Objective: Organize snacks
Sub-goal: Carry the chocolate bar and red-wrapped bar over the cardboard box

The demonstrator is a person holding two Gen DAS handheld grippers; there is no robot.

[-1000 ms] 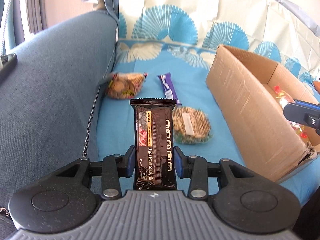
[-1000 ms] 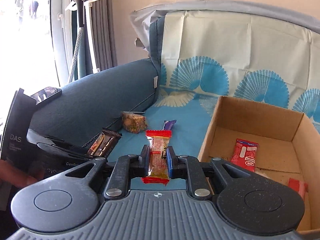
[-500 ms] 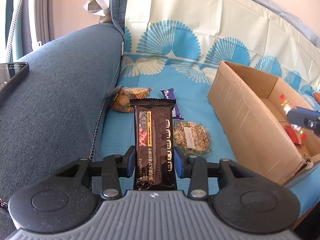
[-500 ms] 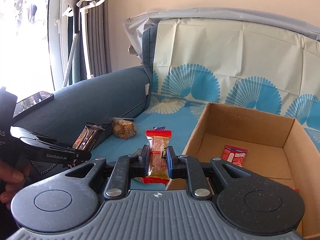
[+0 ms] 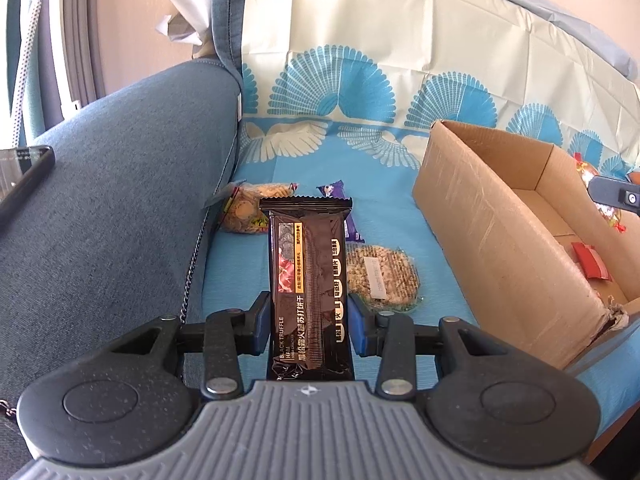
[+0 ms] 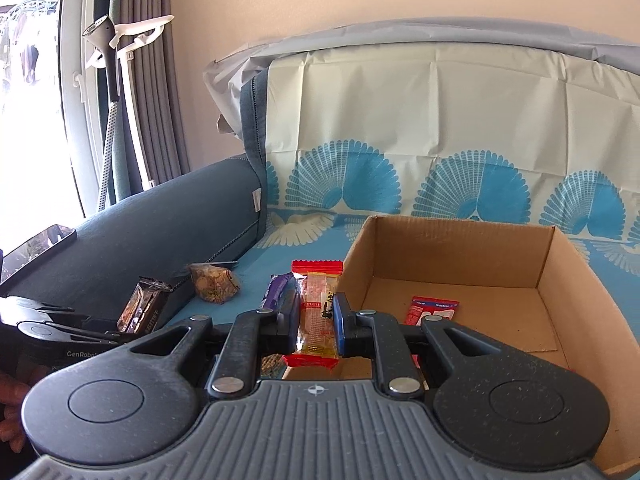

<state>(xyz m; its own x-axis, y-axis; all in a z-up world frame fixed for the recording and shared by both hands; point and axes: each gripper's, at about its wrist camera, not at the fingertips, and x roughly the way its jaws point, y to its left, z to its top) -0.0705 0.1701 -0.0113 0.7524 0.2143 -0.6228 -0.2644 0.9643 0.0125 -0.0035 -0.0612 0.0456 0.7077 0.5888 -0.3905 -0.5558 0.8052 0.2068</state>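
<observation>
My left gripper (image 5: 307,320) is shut on a black cracker bar (image 5: 308,280), held lengthwise above the sofa seat. My right gripper (image 6: 317,320) is shut on a small red-and-yellow snack packet (image 6: 318,312), near the left wall of an open cardboard box (image 6: 576,280). That box (image 5: 492,216) sits to the right of the left gripper, with a red packet (image 6: 430,308) on its floor. On the blue cloth lie a purple bar (image 5: 340,200), a round nut cake in clear wrap (image 5: 380,270) and a bag of biscuits (image 5: 248,208).
The sofa's blue armrest (image 5: 120,200) rises on the left with a phone (image 5: 24,176) lying on it. A patterned cloth (image 5: 360,80) covers seat and backrest. A person's hand (image 6: 12,396) shows at the left edge of the right wrist view.
The right gripper has drifted right with its packet and now sits nearer the box's left wall. The left gripper has tilted up a little, still holding the black bar.
</observation>
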